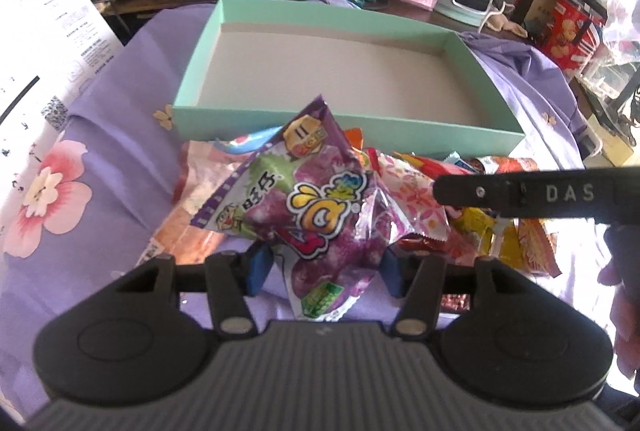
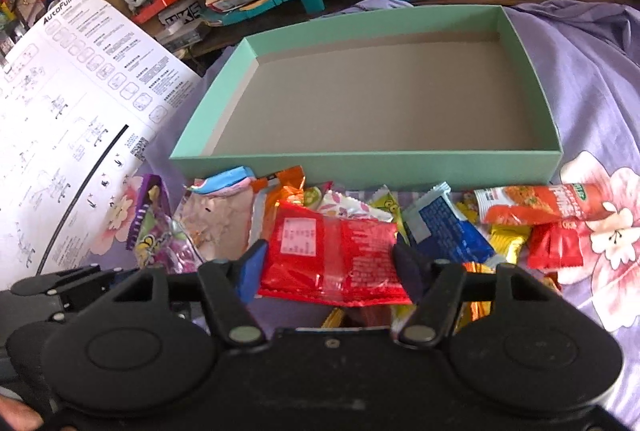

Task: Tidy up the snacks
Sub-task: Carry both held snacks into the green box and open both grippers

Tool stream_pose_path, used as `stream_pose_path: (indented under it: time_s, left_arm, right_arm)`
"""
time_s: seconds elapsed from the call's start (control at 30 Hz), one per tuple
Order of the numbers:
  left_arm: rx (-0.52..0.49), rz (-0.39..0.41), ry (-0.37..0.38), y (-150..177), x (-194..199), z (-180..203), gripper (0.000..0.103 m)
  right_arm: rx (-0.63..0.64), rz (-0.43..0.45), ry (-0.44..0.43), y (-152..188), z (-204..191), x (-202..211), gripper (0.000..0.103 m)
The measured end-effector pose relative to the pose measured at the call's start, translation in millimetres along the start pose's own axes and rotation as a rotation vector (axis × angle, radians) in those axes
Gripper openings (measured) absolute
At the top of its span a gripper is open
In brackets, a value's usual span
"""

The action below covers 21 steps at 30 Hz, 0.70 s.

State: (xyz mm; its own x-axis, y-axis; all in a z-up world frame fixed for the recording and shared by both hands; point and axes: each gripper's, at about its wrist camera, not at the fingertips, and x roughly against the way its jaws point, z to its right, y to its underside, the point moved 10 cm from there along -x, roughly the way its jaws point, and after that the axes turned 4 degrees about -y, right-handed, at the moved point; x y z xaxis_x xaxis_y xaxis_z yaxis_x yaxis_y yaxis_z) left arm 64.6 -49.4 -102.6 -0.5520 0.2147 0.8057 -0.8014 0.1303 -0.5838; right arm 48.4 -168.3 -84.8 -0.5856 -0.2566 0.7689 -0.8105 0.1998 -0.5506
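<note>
Purple floral cloth (image 2: 592, 79): L gripper (image 1: 324, 265) clamps crinkly purple packet (image 1: 320, 207), R gripper (image 2: 330, 263) clamps red packet (image 2: 332, 251).

A: Left gripper (image 1: 324, 267) — what's between the jaws?
B: A candy bag (image 1: 320, 207), with the box (image 1: 400, 133) just beyond it.
A: And the right gripper (image 2: 328, 265)?
B: A flat packet (image 2: 332, 255) between its jaws, more snacks (image 2: 448, 231) to the right, a leaflet (image 2: 68, 103) far left, the box ahead.
</note>
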Motion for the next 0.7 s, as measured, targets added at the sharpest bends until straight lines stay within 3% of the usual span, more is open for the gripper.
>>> stream_pose_path:
  time_s: [0.3,0.53,0.7]
  left_arm:
    - [0.009,0.061,0.007,-30,16,-4,0.054]
    - [-0.076,0.096,0.037,-92,8,12,0.054]
    - [-0.127,0.076,0.059,-136,-26,32,0.054]
  right_arm:
    - [0.009,0.077,0.003,-20,-1,29,0.066]
    - [0.017,0.139,0.06,-57,19,37,0.066]
    - [0.02,0.164,0.122,-95,39,22,0.066]
